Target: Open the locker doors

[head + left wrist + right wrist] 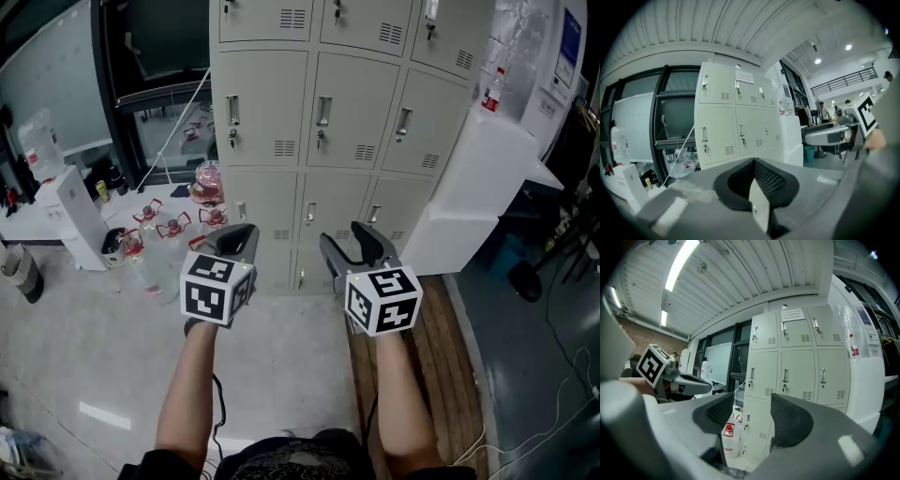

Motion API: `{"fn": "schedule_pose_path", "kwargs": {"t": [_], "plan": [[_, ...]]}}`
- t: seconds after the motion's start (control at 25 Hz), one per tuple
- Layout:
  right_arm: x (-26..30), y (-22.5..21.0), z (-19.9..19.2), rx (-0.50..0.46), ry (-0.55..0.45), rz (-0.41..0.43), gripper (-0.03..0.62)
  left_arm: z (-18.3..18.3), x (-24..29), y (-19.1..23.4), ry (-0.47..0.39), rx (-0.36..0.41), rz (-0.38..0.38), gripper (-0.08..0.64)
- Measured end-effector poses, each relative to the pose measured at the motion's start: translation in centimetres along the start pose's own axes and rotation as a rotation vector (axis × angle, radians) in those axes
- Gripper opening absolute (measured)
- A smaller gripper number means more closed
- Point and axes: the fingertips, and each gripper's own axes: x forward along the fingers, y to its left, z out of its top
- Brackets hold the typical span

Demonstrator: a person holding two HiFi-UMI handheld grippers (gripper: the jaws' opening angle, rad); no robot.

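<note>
- I hold both grippers at about waist height in front of the locker bank (pixel 323 122), well apart from it. Nothing is touched yet, so I judge this to be the approach, before any door is tried.
- My right gripper (pixel 345 236) has its jaws spread wide, with nothing between the pads. In the right gripper view I see only distant doors and a red-labelled bottle (pixel 730 439) through the gap. I judge it is held open like this so it can slip over a handle.
- My left gripper (pixel 242 230) has its pads pressed together on nothing. It sits idle beside the right one, which suggests the right does the first pull.
- Every door I can see is shut and flush with the frame. Each carries a narrow upright handle near its left edge, such as the one on the middle door (pixel 323 111). The hinges are therefore probably on the right edge, and a door should swing towards the white cabinet (pixel 478 187) that stands against the bank's right edge.
- A cluster of bottles (pixel 169 234) sits on the floor by the bank's lower left corner. The lowest left door may sweep close to them, though I can't tell from here whether it would clear them.
</note>
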Motion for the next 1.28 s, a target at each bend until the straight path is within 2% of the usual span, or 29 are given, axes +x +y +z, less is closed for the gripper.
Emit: {"fn": "schedule_pose_path", "kwargs": {"t": [0.2, 0.72, 1.28], "plan": [[1.0, -0.5, 0.0, 0.01, -0.008, -0.011, 0.245, 0.6, 0.9, 0.8, -0.023, 0.004, 0.0, 0.0], [5.5, -3.1, -1.2, 0.019, -0.019, 0.006, 0.252, -1.1, 4.8, 3.9, 0.009, 0.003, 0.042, 0.0], [17.1, -10.3, -1.5, 0.027, -0.015, 0.094, 0.256, 1.2, 15.9, 9.0, 0.016, -0.003, 0.116, 0.0]]}}
